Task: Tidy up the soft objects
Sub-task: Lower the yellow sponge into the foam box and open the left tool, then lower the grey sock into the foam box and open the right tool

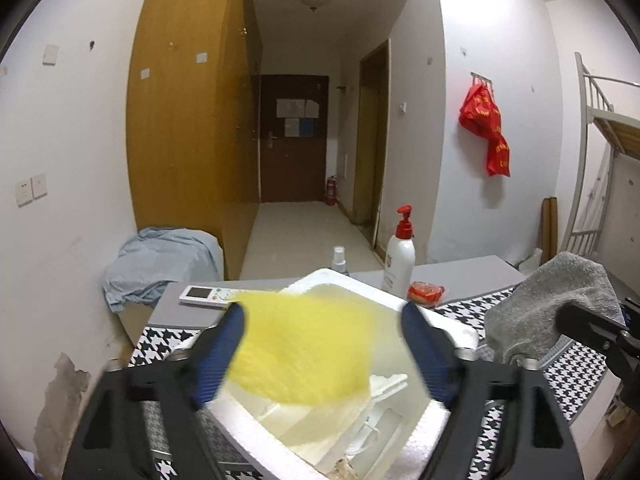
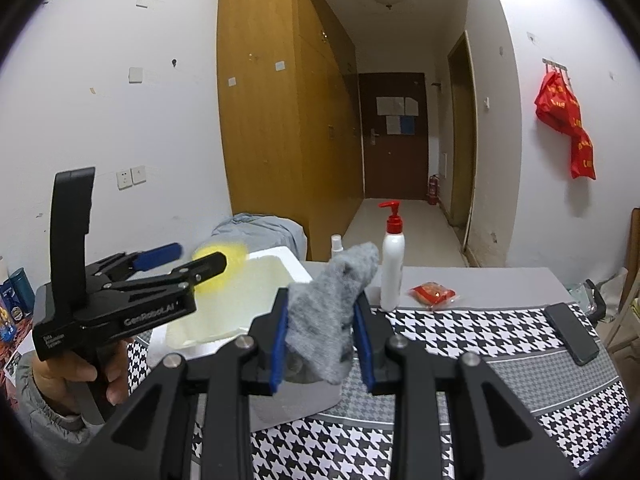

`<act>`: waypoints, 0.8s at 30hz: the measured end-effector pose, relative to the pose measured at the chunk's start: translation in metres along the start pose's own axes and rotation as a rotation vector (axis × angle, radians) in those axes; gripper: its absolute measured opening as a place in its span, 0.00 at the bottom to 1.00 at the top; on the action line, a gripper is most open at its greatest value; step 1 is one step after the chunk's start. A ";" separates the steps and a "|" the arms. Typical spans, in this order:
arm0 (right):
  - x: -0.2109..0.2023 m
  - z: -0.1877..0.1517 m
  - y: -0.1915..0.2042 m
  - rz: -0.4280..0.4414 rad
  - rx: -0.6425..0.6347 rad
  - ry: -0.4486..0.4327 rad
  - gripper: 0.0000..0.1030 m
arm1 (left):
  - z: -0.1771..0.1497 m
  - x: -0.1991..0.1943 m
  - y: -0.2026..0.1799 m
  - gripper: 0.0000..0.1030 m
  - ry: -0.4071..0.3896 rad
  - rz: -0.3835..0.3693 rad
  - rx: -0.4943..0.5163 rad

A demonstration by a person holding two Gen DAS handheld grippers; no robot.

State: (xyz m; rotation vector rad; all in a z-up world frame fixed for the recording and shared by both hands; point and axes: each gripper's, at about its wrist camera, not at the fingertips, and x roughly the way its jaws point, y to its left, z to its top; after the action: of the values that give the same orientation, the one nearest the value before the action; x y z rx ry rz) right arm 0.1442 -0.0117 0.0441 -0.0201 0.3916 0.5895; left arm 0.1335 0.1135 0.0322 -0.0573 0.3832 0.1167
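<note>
Foam box (image 1: 352,280) near the table's (image 2: 480,276) far left corner, open-topped. Above it, yellow cloth (image 1: 304,344), blurred, loose between spread left fingers (image 1: 224,352): released, likely dropping in. Grey towel (image 2: 332,312) clamped mid-fold by right fingers (image 2: 280,340); light, limp, best pinched at a bunched fold.

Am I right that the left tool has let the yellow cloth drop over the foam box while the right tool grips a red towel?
Not quite: the towel in the right tool is grey, not red, as the right wrist view shows. The left tool is open around the blurred yellow cloth above the foam box.
</note>
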 end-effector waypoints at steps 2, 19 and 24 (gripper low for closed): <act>0.000 0.000 0.000 0.000 0.001 0.001 0.33 | 0.000 -0.002 0.001 0.98 -0.013 -0.005 -0.001; 0.009 0.005 0.006 0.005 -0.006 0.003 0.33 | -0.008 -0.024 0.022 0.99 -0.043 0.046 -0.024; 0.016 0.009 0.018 0.031 -0.024 0.003 0.33 | -0.010 -0.032 0.039 0.99 -0.047 0.093 -0.042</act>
State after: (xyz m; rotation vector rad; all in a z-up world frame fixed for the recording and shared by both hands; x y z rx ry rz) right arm 0.1496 0.0130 0.0486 -0.0375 0.3883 0.6244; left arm 0.0951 0.1479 0.0340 -0.0782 0.3361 0.2173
